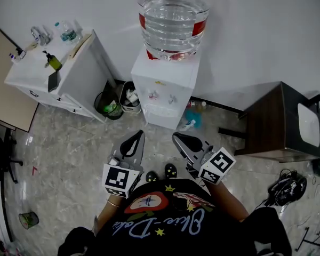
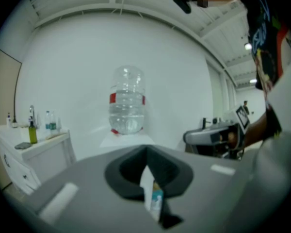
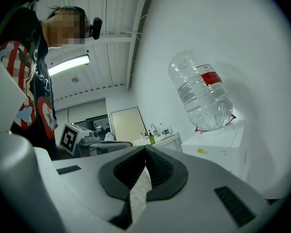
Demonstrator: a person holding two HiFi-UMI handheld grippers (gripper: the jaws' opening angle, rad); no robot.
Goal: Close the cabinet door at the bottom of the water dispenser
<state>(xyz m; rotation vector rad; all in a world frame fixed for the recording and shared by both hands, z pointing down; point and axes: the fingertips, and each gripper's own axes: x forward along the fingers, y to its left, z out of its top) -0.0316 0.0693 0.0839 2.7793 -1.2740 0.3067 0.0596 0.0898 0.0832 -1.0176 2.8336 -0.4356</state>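
Observation:
The white water dispenser (image 1: 165, 87) stands against the wall with a big clear bottle (image 1: 173, 20) on top; it also shows in the left gripper view (image 2: 127, 139) and the right gripper view (image 3: 216, 147). From this steep angle only its lower front (image 1: 160, 112) shows, and I cannot tell how the cabinet door stands. My left gripper (image 1: 140, 136) and right gripper (image 1: 176, 137) hover side by side near my chest, a step back from the dispenser. Both point toward it. The left gripper (image 2: 146, 153) has its jaws together and empty, as does the right gripper (image 3: 145, 150).
A white counter (image 1: 69, 76) with bottles stands at the left. Two black bins (image 1: 111, 105) sit between it and the dispenser. A blue bottle (image 1: 190, 124) lies on the floor right of the dispenser. A dark side table (image 1: 269, 122) stands at the right, with cables (image 1: 288, 185) near it.

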